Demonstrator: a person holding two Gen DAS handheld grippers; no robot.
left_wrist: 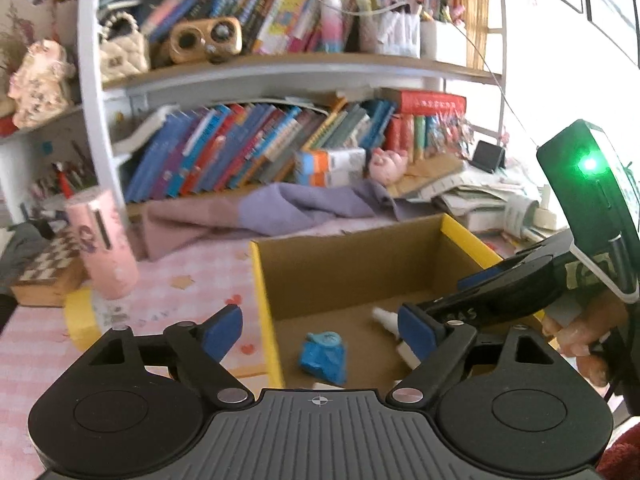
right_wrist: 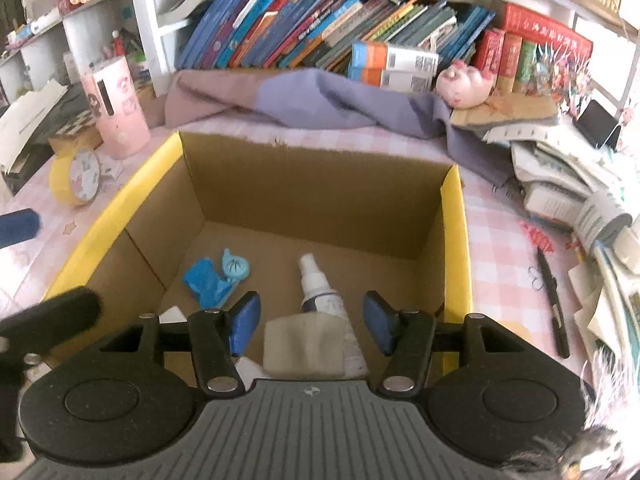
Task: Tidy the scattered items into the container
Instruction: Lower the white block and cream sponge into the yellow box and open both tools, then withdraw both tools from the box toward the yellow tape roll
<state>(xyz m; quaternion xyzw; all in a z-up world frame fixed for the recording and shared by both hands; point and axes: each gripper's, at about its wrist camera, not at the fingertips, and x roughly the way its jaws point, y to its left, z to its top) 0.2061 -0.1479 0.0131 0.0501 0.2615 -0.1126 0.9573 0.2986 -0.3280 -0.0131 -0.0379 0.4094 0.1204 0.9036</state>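
— Where does the left wrist view sit?
— Low behind its own hand-held gripper (left_wrist: 320,332), above the left wall of the cardboard box (left_wrist: 266,308), facing the bookshelf (left_wrist: 280,68).
— And the right?
— Close over the same cardboard box (right_wrist: 316,192), tilted steeply into it. Both share the box floor, the blue item (left_wrist: 324,356) and the books.
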